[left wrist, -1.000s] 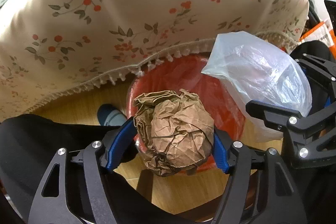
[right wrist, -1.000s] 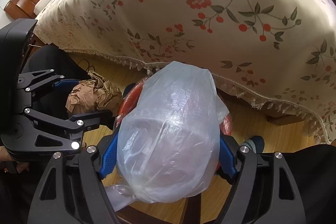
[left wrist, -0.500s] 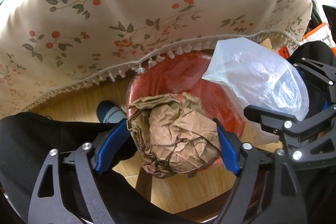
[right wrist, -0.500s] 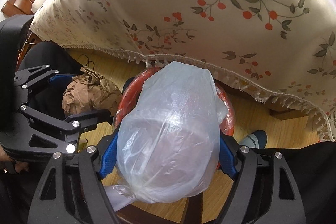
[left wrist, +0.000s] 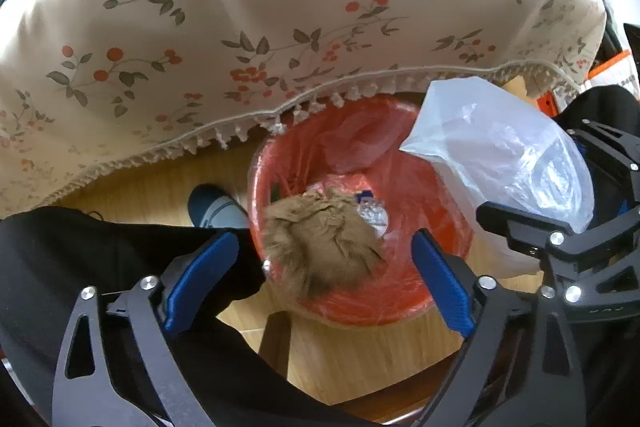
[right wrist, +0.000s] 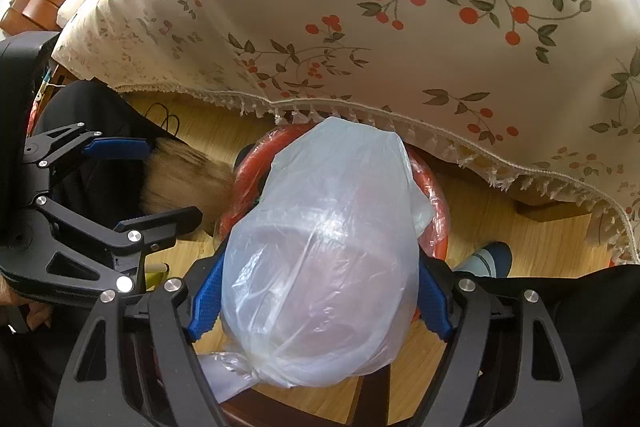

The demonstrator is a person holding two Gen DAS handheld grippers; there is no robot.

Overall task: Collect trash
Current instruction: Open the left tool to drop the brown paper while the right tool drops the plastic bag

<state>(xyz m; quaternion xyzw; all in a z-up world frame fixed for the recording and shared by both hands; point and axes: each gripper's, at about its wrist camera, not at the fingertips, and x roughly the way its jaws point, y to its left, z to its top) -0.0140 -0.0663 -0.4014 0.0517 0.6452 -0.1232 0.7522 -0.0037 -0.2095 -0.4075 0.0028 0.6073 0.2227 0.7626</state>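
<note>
Floor: wood, flowered tablecloth [left wrist: 280,27] across frame top.
My left gripper [left wrist: 324,267]: jaws opening, paper ball [left wrist: 320,247] loose, blurred, over the red bin [left wrist: 400,307].
My right gripper [right wrist: 320,291]: clamping plastic bag [right wrist: 320,267], bin directly beyond, frame centre.

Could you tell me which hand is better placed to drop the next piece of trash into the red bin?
The right: its tongs grip the plastic bag above the bin, while the left tongs are opening, empty, with the paper ball falling.

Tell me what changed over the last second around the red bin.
The left hand-held gripper let go: its jaws are opening, and the crumpled brown paper ball, clamped a second ago, now drops blurred over the red plastic-lined waste bin. Unchanged: the right hand-held gripper keeps its hold on the translucent white plastic bag above the bin.
</note>
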